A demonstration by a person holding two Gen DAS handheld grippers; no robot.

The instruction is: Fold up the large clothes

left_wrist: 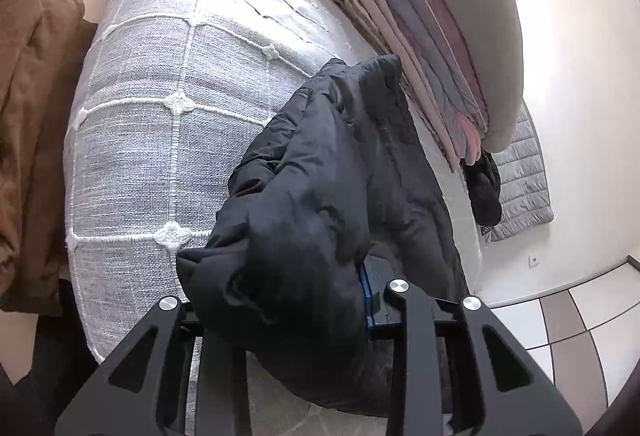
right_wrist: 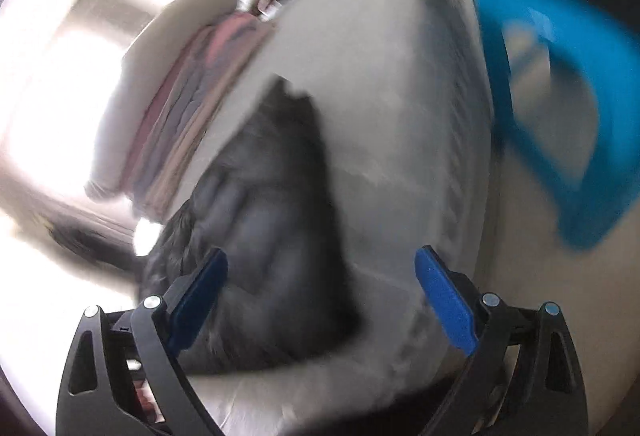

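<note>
Grey quilted bed [left_wrist: 168, 139], stacked bedding [left_wrist: 432, 47] behind, left fingers [left_wrist: 370, 296] gripping black jacket [left_wrist: 320, 175], right fingers [right_wrist: 444, 300] wide.

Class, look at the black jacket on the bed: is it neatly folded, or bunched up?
Bunched up. The black jacket lies in a crumpled heap on the bed, one end gathered in the left tool.

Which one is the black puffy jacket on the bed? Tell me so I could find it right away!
Start at the bed with its pale grey cover stitched in white squares. Beside its right edge sits a tall stack of folded clothes in grey, pink and beige. The black jacket lies crumpled just in front of that stack, the only dark, shiny, unfolded thing, bunched in the left gripper.
</note>
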